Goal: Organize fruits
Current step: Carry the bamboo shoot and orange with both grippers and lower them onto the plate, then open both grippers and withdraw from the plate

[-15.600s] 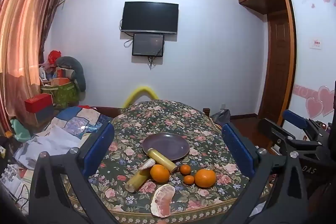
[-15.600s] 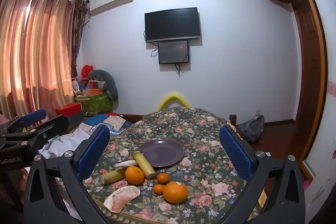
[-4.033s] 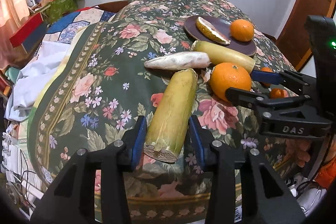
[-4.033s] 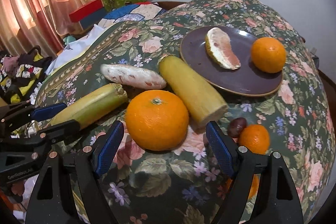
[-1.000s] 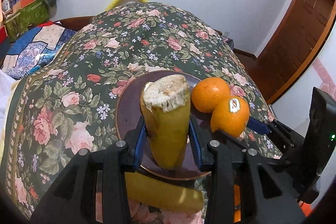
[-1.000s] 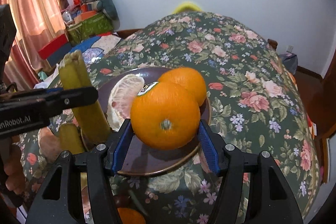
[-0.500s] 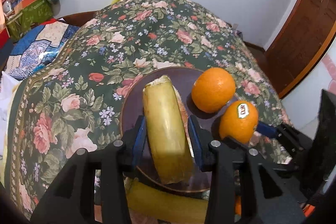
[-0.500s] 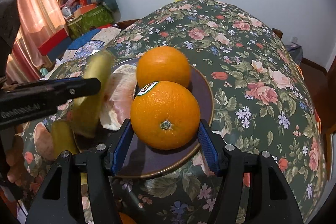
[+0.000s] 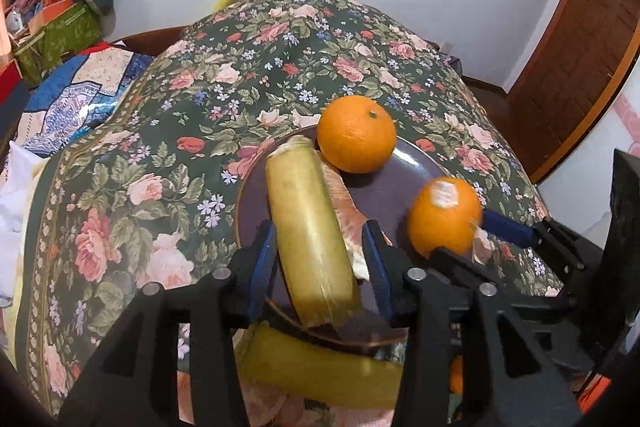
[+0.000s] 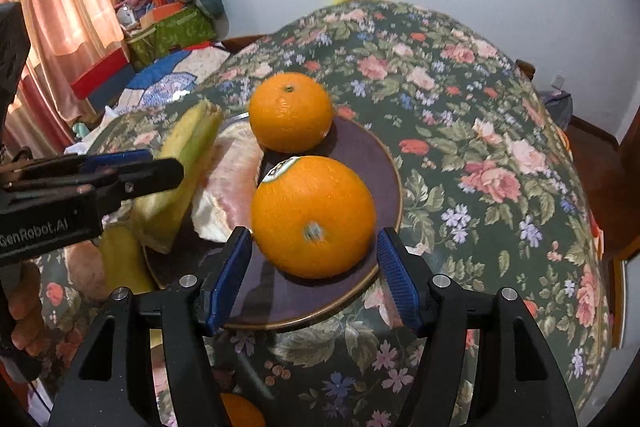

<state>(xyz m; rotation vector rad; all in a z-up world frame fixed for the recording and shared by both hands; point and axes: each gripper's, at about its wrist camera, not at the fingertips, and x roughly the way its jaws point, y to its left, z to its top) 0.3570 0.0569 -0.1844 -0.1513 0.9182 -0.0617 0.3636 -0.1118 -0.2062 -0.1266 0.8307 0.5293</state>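
Orange and glossy, pebbly skin, white sticker up near the top: stickered orange (image 10: 314, 215). Sitting on the near part of the purple-brown plate (image 10: 360, 155), right between the blue pads of the right gripper (image 10: 314, 235). Spread apart there, with a sliver of gap on both sides, so no squeeze on it.

Just behind it on the same plate, 1 more orange (image 10: 290, 113), no sticker showing, green stem dot facing up.

Over on the left gripper (image 9: 319, 227): clamped on a yellow-green stalk (image 9: 304, 219), waxy looking, pale fibrous cut end. Tilted, near end down at the plate rim, leaning over a pink pomelo segment (image 10: 228, 179) lying on the plate's left part.

Also 1 similar stalk piece (image 9: 320, 375) off the plate, flat on the floral-cloth desk (image 10: 480, 147), just beside the near rim.
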